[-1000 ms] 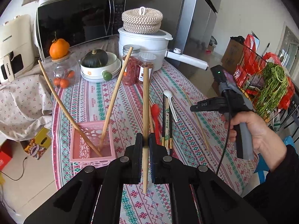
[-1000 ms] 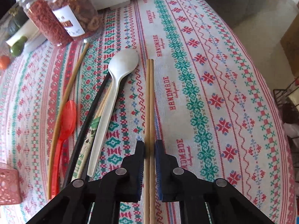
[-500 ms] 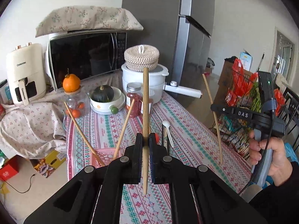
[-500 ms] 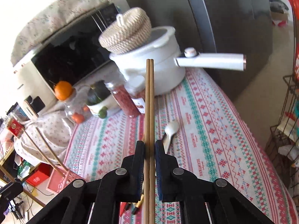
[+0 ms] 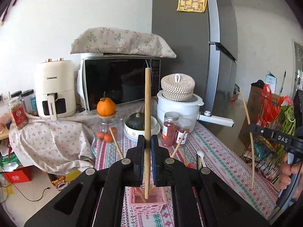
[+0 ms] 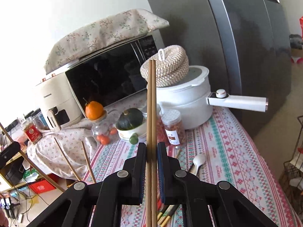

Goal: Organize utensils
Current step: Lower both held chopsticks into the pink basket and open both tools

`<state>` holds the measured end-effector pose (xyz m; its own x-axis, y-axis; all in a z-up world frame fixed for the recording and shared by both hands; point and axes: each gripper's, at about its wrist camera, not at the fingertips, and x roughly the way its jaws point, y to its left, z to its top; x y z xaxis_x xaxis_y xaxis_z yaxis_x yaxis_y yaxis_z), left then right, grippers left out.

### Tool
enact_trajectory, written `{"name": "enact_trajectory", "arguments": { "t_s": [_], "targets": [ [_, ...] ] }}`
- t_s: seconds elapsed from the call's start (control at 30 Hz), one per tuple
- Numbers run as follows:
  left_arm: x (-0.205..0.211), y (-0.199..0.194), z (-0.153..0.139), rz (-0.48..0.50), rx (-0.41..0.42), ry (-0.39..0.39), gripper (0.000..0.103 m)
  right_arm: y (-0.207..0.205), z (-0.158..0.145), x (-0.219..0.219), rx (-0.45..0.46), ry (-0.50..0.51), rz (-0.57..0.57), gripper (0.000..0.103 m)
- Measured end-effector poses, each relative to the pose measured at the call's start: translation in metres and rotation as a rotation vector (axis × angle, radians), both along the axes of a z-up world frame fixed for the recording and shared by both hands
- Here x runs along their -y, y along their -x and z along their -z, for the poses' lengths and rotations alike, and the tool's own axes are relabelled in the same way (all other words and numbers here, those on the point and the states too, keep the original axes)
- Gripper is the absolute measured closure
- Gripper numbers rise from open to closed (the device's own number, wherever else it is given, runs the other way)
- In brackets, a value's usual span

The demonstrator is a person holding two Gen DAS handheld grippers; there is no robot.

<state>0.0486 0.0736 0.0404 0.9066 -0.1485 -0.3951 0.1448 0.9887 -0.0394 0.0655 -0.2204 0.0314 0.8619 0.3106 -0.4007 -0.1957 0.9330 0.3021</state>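
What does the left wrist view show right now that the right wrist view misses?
Only the left wrist view shows the pink perforated plastic basket under the left tongs, which are shut on a single light wooden chopstick, and the yellow paper note on the fridge. Only the right wrist view shows the right tongs shut on a pair of brown wooden chopsticks. Both show the white plastic spoon and black microwave.

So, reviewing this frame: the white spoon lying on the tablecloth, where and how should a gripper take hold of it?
Grip the white spoon on its slim handle, not the broad bowl. It lies flat on the tablecloth, so come from above with the jaws across the handle. The handle's near end is hidden behind the right gripper, which is shut on a pair of chopsticks, so judging clearance there isn't possible.
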Motion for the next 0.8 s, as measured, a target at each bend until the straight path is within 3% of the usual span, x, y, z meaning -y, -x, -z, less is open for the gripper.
{"name": "enact_trajectory", "arguments": {
  "t_s": [0.23,0.53,0.6,0.67,0.73,0.8],
  "targets": [
    [-0.011,-0.037,0.046,-0.017,-0.137,0.06,0.097,0.005,0.001,-0.021,0.058,0.025,-0.016,0.094],
    [-0.013,-0.049,0.075,0.013,-0.312,0.088,0.094,0.014,-0.005,-0.045,0.143,0.024,-0.028,0.094],
    [-0.017,-0.047,0.073,0.022,-0.342,0.112,0.087,0.017,-0.007,-0.049,0.156,0.014,-0.031,0.094],
    [-0.024,-0.042,0.07,0.013,-0.358,0.147,0.055,0.02,-0.009,-0.052,0.165,-0.014,-0.028,0.094],
    [-0.034,-0.036,0.067,-0.013,-0.364,0.186,0.036,0.021,-0.011,-0.059,0.17,-0.042,-0.022,0.094],
    [-0.042,-0.032,0.063,-0.039,-0.38,0.201,0.032,0.02,-0.012,-0.072,0.179,-0.048,-0.017,0.094]
  ]
}}
